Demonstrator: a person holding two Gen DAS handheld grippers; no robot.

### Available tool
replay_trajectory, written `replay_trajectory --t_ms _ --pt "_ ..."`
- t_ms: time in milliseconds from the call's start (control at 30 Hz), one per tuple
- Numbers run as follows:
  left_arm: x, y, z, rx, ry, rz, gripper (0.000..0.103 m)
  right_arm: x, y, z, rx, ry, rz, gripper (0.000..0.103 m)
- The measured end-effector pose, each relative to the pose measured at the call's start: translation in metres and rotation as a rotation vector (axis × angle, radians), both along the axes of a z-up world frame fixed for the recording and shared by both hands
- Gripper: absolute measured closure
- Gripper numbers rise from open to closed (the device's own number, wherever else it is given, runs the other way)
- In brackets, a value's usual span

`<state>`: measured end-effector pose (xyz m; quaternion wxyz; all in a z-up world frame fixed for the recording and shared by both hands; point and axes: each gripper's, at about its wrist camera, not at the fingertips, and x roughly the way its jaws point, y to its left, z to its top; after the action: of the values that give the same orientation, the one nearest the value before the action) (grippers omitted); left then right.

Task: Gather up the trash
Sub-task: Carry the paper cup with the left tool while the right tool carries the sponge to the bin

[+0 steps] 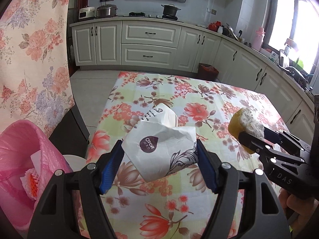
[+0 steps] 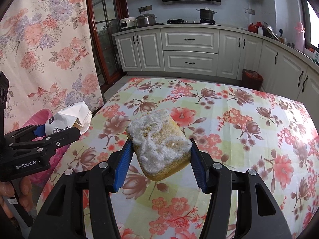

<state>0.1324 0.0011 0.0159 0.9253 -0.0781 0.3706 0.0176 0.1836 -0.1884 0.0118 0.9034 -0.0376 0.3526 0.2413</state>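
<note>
Above a table (image 1: 199, 91) draped in floral cloth, the left gripper (image 1: 159, 159) is clamped on a crumpled white paper bag (image 1: 159, 151), held clear of the tabletop – beside it, the right gripper (image 2: 160, 159) pinches a worn yellow sponge (image 2: 159, 145) between its blue pads, also aloft; a pink-lined trash bin (image 1: 22, 151) stands just off the table's left edge

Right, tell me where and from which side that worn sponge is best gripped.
Grip the sponge across its two long yellow sides, coming in along its length from the near short end, as the right gripper does now. Those sides are flat and parallel, so the pads seat squarely. The top is frayed white scouring fibre, a poor surface to pinch.
</note>
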Motion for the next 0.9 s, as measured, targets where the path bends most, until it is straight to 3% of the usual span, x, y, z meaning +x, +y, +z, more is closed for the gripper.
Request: replay_trajectory --t_ms 433,900 --pt "-0.035 0.034 0.023 -0.004 -0.053 0.059 0.034 -0.018 0.026 0.024 -0.001 -0.047 0.035 0.05" --pt "-0.086 0.092 0.036 0.011 -0.084 0.184 0.034 -0.04 0.074 0.037 0.0 -0.065 0.11 0.05"
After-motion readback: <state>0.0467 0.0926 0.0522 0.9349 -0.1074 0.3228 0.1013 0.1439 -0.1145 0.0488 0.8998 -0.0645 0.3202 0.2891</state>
